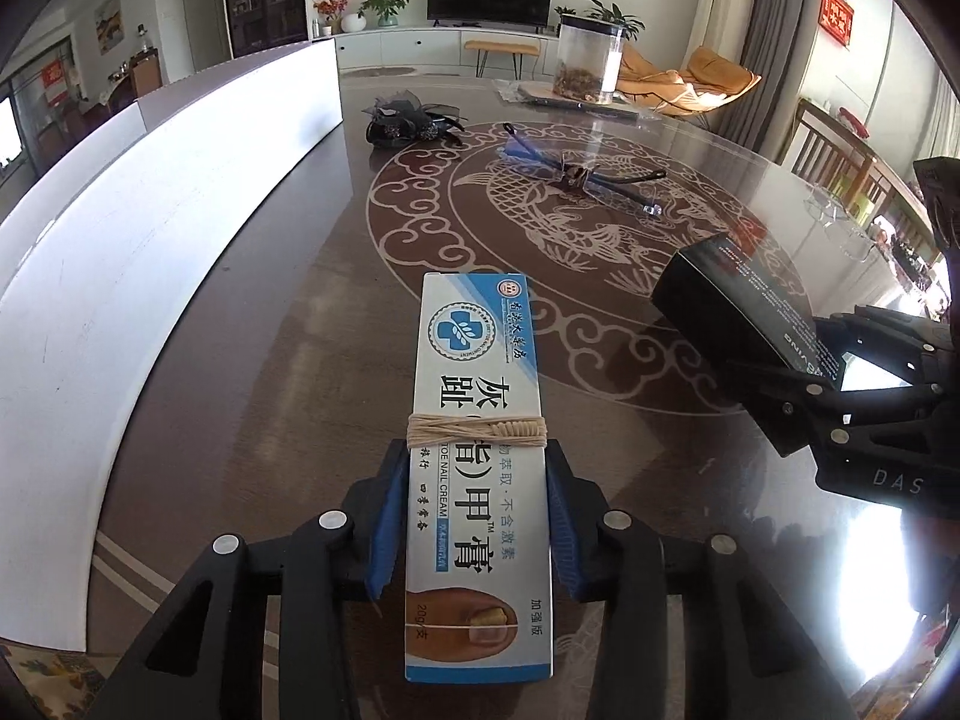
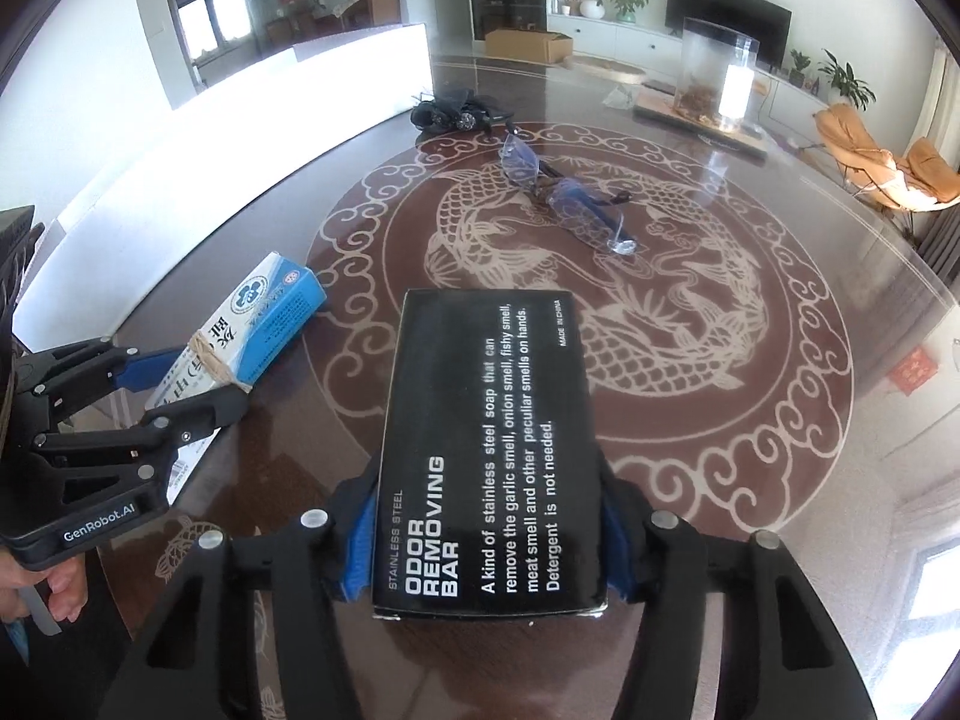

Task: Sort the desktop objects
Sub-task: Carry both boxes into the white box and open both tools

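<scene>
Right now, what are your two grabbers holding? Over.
Left hand-held gripper shut on nail cream box. Right hand-held gripper shut on black soap box. Glasses ahead on table.

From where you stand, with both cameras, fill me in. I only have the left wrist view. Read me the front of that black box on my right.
Observer: The black box reads "Stainless steel odor removing bar"; the right gripper clamps it from both sides.
Operator: Tell me what's behind me on the left.
Observer: A bare hand holds the left gripper, which is shut on the cream box.
Operator: Check the floor past the table.
Observer: An open cardboard carton sits beyond the table's far edge, near the white cabinets.
</scene>
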`<state>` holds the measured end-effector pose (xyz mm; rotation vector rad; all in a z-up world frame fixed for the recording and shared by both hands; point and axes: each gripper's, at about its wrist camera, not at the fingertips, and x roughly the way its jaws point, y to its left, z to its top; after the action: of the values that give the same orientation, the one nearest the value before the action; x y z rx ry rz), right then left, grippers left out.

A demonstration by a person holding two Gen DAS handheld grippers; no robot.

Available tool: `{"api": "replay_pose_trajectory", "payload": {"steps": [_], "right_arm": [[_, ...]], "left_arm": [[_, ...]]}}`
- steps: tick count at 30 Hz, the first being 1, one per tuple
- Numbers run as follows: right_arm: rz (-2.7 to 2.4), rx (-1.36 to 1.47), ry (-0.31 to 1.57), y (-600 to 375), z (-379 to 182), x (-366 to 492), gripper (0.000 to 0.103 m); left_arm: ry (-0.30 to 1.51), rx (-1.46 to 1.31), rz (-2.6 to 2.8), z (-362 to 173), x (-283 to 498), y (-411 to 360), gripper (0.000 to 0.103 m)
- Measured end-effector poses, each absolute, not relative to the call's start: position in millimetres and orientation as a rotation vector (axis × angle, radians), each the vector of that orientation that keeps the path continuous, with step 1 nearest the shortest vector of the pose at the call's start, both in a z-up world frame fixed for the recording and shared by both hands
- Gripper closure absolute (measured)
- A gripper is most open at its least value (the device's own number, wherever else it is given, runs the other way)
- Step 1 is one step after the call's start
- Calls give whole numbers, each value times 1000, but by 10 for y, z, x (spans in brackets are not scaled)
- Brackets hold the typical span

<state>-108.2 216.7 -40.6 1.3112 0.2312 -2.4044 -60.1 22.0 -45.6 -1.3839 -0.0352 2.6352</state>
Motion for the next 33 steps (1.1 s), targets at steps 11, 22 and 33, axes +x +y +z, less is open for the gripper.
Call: {"api": "replay_pose_trajectory", "payload": {"steps": [11, 22, 33], "right_arm": [[-2351, 1039, 102, 1724, 642, -1049, 44], [-2091, 961, 130, -731, 1072, -1933, 44], [-1998, 1278, 169, -2028, 206, -2611, 33]], "left_arm": [[-391, -1169, 2759, 731, -256, -931, 61], [-509, -1532, 2968, 646, -939, -2791, 61], [-559, -1895, 2875, 17, -1253, -3214, 53]]}}
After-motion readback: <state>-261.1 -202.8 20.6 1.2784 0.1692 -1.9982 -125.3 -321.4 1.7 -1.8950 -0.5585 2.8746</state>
